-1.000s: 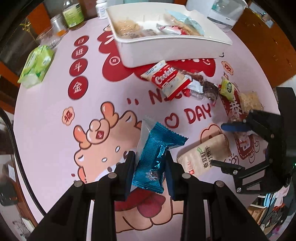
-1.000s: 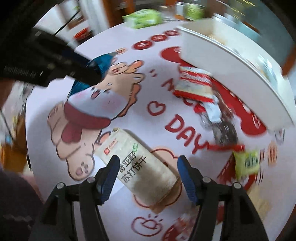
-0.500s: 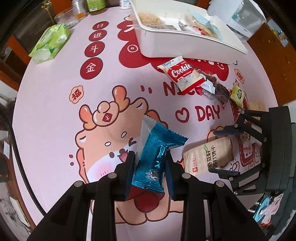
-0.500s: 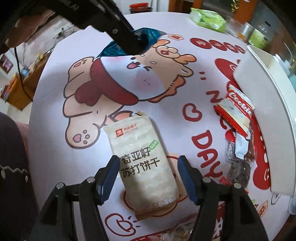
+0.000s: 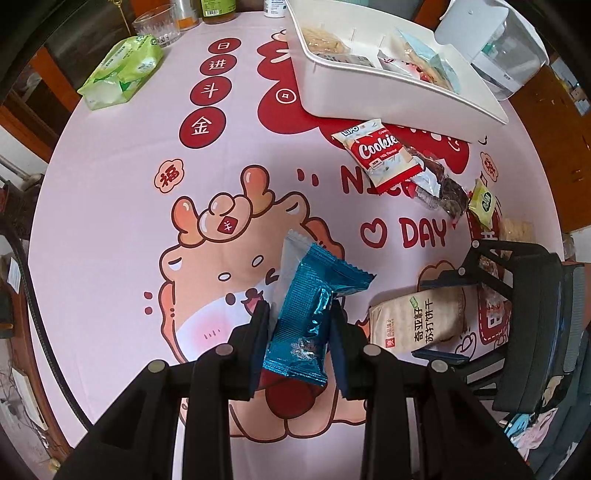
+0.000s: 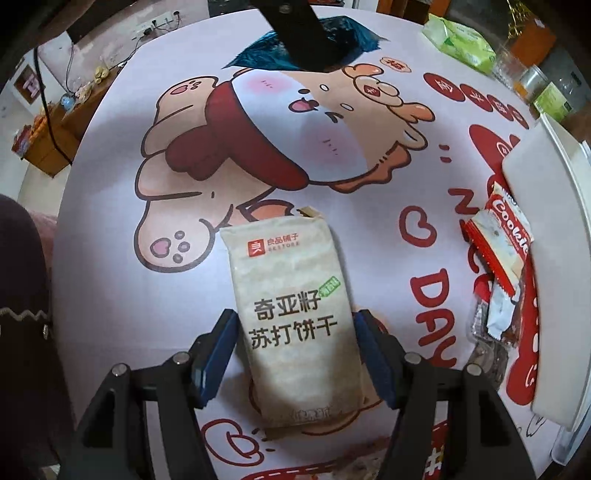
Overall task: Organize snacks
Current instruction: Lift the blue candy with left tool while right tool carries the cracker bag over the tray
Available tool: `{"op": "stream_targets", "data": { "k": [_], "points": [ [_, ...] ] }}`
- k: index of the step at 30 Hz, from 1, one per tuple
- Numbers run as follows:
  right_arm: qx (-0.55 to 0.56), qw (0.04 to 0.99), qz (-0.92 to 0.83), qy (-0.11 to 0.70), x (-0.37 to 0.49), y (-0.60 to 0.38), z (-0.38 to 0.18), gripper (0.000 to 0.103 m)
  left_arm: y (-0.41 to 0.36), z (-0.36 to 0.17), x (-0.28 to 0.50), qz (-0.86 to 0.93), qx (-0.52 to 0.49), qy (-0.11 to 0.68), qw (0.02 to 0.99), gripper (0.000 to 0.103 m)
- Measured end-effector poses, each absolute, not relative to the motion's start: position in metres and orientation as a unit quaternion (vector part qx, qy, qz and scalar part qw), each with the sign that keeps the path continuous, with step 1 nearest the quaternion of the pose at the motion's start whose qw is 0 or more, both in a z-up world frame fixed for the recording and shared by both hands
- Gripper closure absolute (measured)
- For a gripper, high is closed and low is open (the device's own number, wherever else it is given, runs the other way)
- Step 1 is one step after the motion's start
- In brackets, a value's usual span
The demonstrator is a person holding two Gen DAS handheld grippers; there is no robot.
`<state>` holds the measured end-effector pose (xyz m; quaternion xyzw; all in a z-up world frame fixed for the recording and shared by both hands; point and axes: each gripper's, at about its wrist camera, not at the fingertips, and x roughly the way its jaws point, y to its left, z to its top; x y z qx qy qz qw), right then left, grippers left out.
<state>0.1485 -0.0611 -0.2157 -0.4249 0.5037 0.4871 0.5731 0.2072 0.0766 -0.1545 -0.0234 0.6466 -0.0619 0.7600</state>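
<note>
Beige paper-look soda cracker packet [image 6: 295, 321] lies flat on the pink printed worktop [image 6: 110, 295] between the right tool's [image 6: 295, 354] closing jaws, seemingly not yet pinched; left tool [image 5: 300, 345] clamps a blue foil snack wrapper [image 5: 314, 310]

I am seeing, off-task: pink cartoon tablecloth [image 5: 110, 229] covering the round table; green tissue pack [image 5: 120, 72] lying near its far edge; clear glass tumbler [image 5: 157, 26] standing just behind; white appliance [image 5: 495, 40] sitting far right.

A round table in a pink cartoon cloth [image 5: 110, 229] bears a white tray [image 5: 373, 92], loose snack packets [image 5: 380, 157] and a green tissue pack [image 5: 120, 72].
</note>
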Motion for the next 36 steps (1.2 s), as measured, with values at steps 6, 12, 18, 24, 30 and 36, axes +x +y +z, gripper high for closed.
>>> {"op": "stream_targets", "data": {
  "k": [6, 12, 18, 24, 30, 36],
  "points": [
    [-0.427, 0.585, 0.467, 0.508, 0.151, -0.053, -0.218, 0.046, 0.075, -0.154, 0.208, -0.065, -0.023, 0.647, 0.759, 0.074],
    [-0.364, 0.636, 0.441, 0.518, 0.159, -0.063, -0.196, 0.046, 0.073, -0.144, 0.209, -0.072, -0.022, 0.641, 0.764, 0.074],
    [-0.278, 0.702, 0.4, 0.52, 0.179, -0.082, -0.155, 0.046, 0.068, -0.126, 0.217, -0.08, -0.009, 0.628, 0.774, 0.074],
    [-0.208, 0.76, 0.353, 0.503, 0.204, -0.106, -0.102, 0.046, 0.056, -0.099, 0.231, -0.1, 0.011, 0.605, 0.79, 0.074],
    [-0.149, 0.812, 0.3, 0.477, 0.237, -0.124, -0.045, 0.046, 0.044, -0.056, 0.262, -0.113, 0.039, 0.566, 0.816, 0.074],
    [-0.103, 0.862, 0.219, 0.446, 0.282, -0.137, 0.008, 0.046, 0.032, -0.007, 0.301, -0.116, 0.06, 0.514, 0.848, 0.074]
  ]
}}
